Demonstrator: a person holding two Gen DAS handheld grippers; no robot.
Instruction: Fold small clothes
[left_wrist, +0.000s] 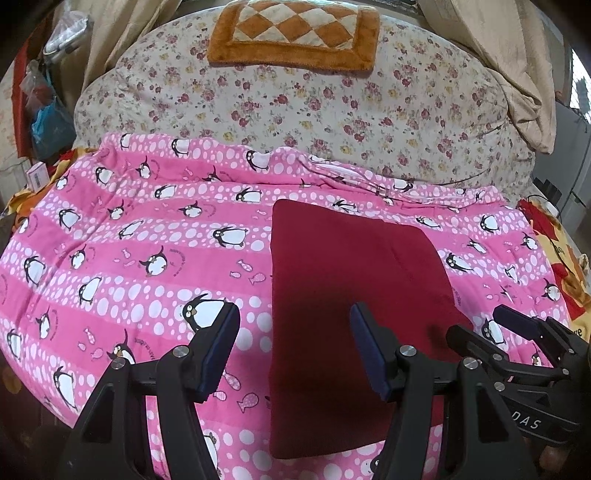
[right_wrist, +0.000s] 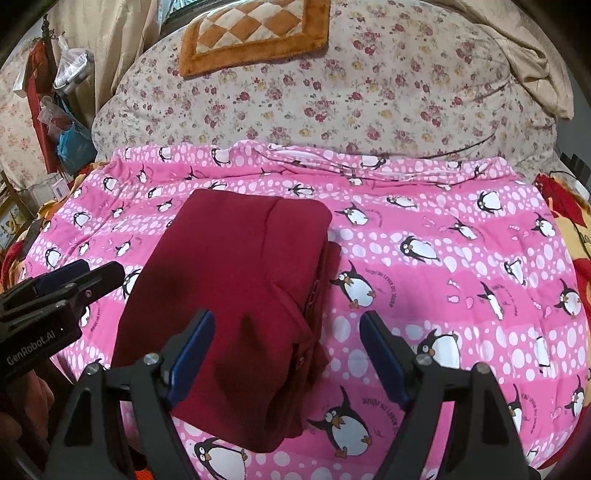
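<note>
Folded red garment (left_wrist: 354, 295) lies on pink blanket (left_wrist: 147, 258); left gripper (left_wrist: 295, 350) and right gripper (right_wrist: 288, 354) gape empty above it

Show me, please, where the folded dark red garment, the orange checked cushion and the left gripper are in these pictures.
Folded dark red garment (right_wrist: 236, 280): right wrist view, middle of top layer.
Orange checked cushion (left_wrist: 295, 33): left wrist view, checked centre.
Left gripper (left_wrist: 295, 350): left wrist view, midway between fingertips.

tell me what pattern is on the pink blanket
Black-and-white penguins with white dots and small fish on the pink blanket; clearest in the right wrist view.
</note>
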